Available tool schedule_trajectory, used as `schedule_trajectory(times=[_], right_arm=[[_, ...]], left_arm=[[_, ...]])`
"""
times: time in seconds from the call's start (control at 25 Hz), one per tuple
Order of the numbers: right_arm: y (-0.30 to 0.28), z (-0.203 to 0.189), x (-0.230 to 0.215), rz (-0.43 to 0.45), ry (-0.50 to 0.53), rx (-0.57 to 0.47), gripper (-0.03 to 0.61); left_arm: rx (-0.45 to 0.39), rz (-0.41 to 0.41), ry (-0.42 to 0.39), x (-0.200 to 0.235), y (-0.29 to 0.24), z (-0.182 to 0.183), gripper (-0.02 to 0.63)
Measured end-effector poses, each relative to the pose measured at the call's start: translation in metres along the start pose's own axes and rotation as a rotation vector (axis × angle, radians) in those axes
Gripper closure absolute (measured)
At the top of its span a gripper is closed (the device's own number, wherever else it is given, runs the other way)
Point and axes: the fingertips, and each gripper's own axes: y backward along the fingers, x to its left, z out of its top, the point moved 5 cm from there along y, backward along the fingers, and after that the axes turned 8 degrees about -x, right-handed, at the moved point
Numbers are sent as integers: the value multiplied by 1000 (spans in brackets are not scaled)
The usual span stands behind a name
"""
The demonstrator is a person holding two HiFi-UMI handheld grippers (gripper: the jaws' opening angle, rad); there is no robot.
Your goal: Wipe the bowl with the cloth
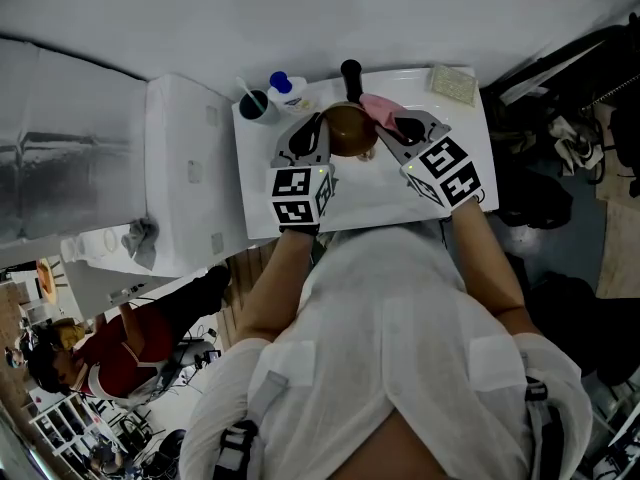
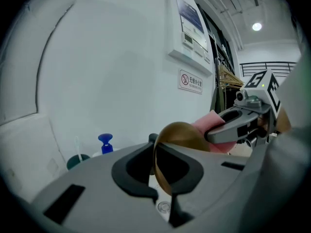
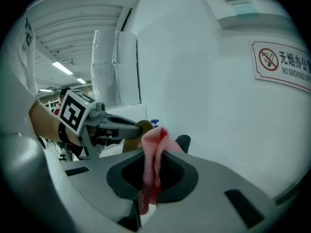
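Observation:
In the head view a brown bowl [image 1: 350, 130] is held up on edge over the white table [image 1: 300, 208]. My left gripper [image 1: 322, 123] is shut on its rim from the left. The left gripper view shows the rim clamped between the jaws of my left gripper [image 2: 158, 154] and the golden-brown bowl [image 2: 183, 136] rising beyond them. My right gripper [image 1: 386, 126] is shut on a pink cloth [image 1: 378, 108], which lies against the bowl's right side. In the right gripper view the cloth [image 3: 154, 152] hangs folded between the jaws, with the bowl [image 3: 142, 127] just past it.
At the table's far edge stand a dark cup with a stick [image 1: 256, 104], a blue-capped bottle [image 1: 286, 87], a black object [image 1: 351, 72] and a pale sponge [image 1: 453, 83]. A white cabinet [image 1: 190, 168] adjoins on the left. A person in red [image 1: 130, 353] sits at lower left.

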Motion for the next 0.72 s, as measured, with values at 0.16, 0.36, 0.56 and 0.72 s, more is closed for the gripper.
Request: schedule_trajectory(times=[0.16, 0.36, 0.56, 0.72], right_arm=[[-1, -2, -1, -6, 7, 6, 540], [-2, 0, -3, -21, 26, 10, 539], [-5, -4, -2, -19, 29, 14, 538], [-6, -7, -2, -8, 15, 24, 532]], left_arm=[[24, 15, 9, -1, 1, -3, 591], [38, 21, 25, -2, 1, -4, 591], [44, 27, 23, 0, 2, -6, 591], [45, 30, 18, 1, 2, -6, 591]])
